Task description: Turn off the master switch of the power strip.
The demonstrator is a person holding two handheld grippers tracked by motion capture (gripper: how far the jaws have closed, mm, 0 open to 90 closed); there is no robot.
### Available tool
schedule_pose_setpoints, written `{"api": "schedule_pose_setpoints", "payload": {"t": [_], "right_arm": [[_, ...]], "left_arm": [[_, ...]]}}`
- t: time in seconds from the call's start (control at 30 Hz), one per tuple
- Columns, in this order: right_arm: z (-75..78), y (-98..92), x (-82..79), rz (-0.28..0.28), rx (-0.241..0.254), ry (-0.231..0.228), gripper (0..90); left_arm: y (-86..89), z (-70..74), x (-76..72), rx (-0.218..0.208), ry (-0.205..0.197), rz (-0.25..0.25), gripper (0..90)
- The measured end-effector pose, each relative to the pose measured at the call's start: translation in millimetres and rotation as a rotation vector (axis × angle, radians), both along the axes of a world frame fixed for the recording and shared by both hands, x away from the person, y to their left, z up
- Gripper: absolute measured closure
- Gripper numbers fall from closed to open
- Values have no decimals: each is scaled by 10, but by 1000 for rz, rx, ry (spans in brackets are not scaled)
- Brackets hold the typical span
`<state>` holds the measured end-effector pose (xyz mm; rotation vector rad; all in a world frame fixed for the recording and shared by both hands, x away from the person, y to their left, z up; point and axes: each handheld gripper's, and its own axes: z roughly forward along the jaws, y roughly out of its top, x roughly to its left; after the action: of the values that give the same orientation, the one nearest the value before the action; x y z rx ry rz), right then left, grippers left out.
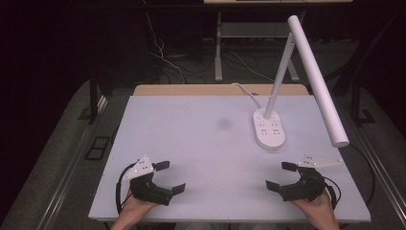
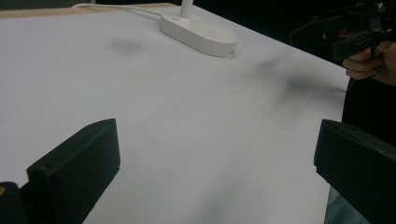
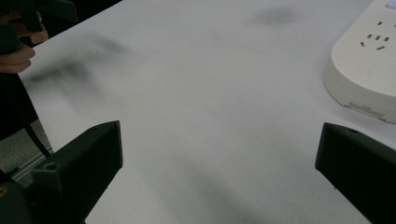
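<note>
A white desk lamp stands on the white table; its oval base with sockets sits right of centre, and its long tube head slants down over the right side. My left gripper rests near the front left edge, jaws wide open, nothing between them. My right gripper sits near the front right, a little in front of the lamp base, also wide open and empty. In the left gripper view the lamp base lies far ahead, and the right gripper shows at upper right. The right gripper view has the base at its right edge.
A white cord runs from the lamp base to the table's back edge. A faint dark smudge marks the table's middle. Beyond the table are dark floor, cables and a desk leg.
</note>
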<state>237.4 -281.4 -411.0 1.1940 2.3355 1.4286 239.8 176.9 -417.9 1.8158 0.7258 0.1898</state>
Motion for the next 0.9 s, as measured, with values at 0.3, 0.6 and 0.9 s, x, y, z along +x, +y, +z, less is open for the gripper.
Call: {"api": "schedule_pose_setpoints", "payload": {"t": [0.3, 0.6, 0.9], "right_arm": [[-7, -6, 3, 0, -1, 14, 3], [-7, -20, 8, -7, 3, 20, 3], [-13, -17, 11, -9, -3, 29, 3]], "left_arm": [[1, -8, 3, 4, 4, 1, 0], [8, -7, 0, 8, 2, 6, 0], [12, -10, -1, 6, 4, 12, 0]]}}
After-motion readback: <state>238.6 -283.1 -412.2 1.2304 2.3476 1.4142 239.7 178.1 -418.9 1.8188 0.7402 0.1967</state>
